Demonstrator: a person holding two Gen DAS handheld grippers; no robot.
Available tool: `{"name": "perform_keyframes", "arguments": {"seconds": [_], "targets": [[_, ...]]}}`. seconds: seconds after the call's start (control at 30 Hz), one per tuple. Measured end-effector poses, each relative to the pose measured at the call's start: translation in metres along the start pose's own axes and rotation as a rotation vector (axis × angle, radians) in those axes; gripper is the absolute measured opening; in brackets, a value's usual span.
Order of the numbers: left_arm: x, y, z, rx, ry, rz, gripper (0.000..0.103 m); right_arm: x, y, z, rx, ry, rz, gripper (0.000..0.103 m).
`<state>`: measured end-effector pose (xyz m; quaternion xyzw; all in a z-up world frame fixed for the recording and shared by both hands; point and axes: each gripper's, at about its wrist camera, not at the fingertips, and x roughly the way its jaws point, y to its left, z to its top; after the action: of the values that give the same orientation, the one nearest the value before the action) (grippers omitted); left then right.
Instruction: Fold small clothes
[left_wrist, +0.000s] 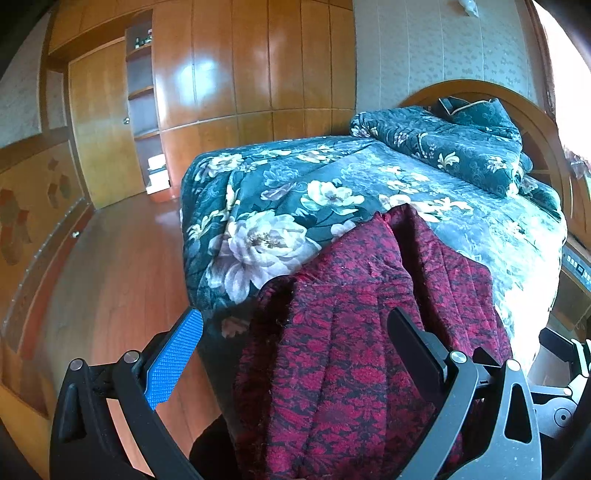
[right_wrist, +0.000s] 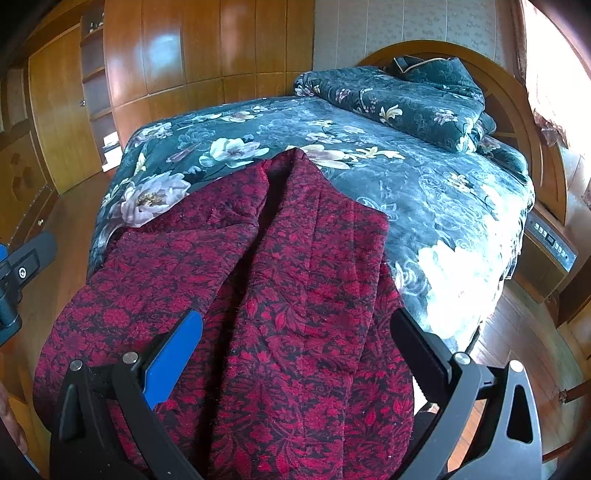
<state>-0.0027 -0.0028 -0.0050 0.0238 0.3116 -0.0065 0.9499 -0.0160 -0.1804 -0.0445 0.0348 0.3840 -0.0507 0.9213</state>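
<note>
Item: red-and-black floral knit garment (right_wrist: 280, 280), draped over the foot of the teal floral-quilted bed (right_wrist: 424, 192). My left tool (left_wrist: 295, 343) and right tool (right_wrist: 295, 339): both wide open, holding nothing, level above the garment.

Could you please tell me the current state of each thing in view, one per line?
Red patterned garment: rumpled, not folded flat, draped over the near edge of the bed.
Left hand-held gripper: open, fingers either side of the garment.
Right hand-held gripper: open, over the garment.
Floral bedspread: spread flat over the bed.
Folded floral quilt: piled by the headboard.
Wardrobe door: shut.
</note>
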Motion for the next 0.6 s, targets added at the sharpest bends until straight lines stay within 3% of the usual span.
{"name": "perform_keyframes", "arguments": {"seconds": [0.6], "targets": [[-0.0043,-0.0053,-0.0023,0.040,-0.001,-0.034,0.099,-0.0004,0.0017,-0.0007,-0.010,0.000,-0.002,0.101]]}}
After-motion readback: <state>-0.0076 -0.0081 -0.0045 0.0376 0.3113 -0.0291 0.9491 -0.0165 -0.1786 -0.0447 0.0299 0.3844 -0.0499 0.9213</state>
